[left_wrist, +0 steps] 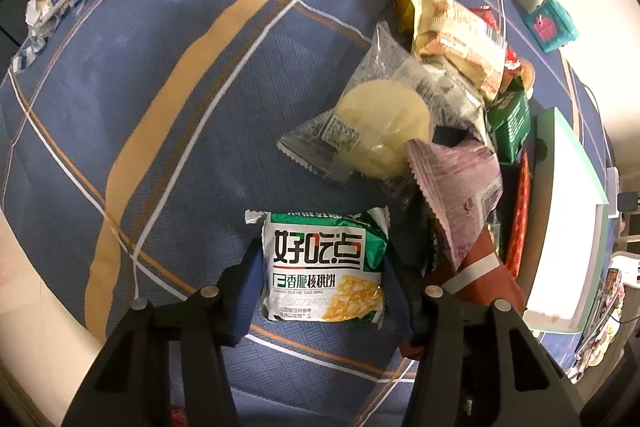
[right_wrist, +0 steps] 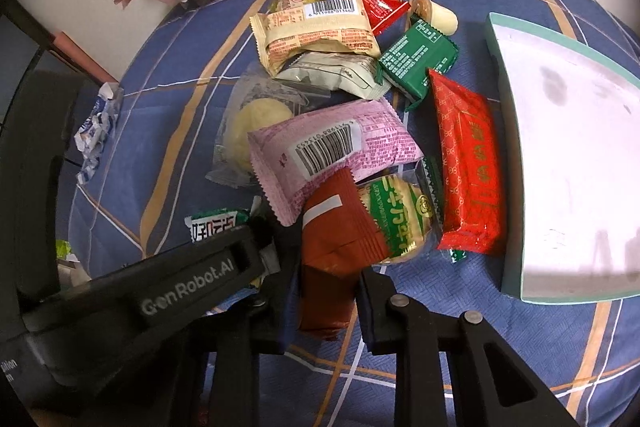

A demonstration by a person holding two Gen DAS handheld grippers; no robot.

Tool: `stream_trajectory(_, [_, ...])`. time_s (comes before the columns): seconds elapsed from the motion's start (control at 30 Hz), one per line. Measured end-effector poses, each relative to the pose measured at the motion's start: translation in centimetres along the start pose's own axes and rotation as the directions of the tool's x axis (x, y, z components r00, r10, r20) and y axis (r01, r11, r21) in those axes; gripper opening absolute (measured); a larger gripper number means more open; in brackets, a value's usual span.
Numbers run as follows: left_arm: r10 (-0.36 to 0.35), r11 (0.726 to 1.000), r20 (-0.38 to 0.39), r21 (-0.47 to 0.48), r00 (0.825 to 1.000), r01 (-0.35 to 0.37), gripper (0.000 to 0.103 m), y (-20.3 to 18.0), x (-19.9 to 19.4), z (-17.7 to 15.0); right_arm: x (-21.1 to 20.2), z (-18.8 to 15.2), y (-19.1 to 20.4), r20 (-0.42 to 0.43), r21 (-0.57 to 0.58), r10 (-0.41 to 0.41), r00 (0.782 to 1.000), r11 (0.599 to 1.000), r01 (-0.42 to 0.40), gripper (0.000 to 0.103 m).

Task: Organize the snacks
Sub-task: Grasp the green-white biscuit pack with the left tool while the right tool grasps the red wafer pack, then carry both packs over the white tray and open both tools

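Blue plaid cloth (left_wrist: 160, 131) covers the table under a heap of snacks; from the left wrist, the left gripper (left_wrist: 322, 279) has its fingers pressed to both sides of a green-and-white biscuit packet (left_wrist: 325, 267), with a clear-wrapped pale round cake (left_wrist: 380, 123) beyond; from the right wrist, the right gripper (right_wrist: 326, 291) is clamped on a brown packet (right_wrist: 336, 251), just beside a pink packet (right_wrist: 336, 147), a red bar (right_wrist: 468, 167) and a teal-rimmed box (right_wrist: 568, 147).

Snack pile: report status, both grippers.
Left gripper jaws straddling green-white walnut biscuit pack. Right gripper jaws around brown-red packet. Teal box empty, pile unsorted beside it.
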State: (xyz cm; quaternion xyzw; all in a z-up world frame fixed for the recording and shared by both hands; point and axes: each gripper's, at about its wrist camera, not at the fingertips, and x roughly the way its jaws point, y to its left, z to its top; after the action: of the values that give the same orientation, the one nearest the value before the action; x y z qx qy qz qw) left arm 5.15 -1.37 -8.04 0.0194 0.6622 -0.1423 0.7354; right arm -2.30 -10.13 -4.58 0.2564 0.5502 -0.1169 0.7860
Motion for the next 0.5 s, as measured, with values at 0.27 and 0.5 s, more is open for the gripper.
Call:
stream_trajectory(0.27, [-0.004,1.0,0.075,-0.007,0.997,0.004,0.056,-0.6,-3.5,1.0,-1.8,0.0,-0.2,0.023,0.002,0.018,1.0,1.0,-0.018,0.026])
stream_trajectory(0.5, [-0.017,1.0,0.156,-0.011,0.988,0.019,0.056,-0.7,-6.5,1.2,-5.0,-0.3,-0.8,0.082,0.009,0.057,0.995,0.998,-0.058,0.026])
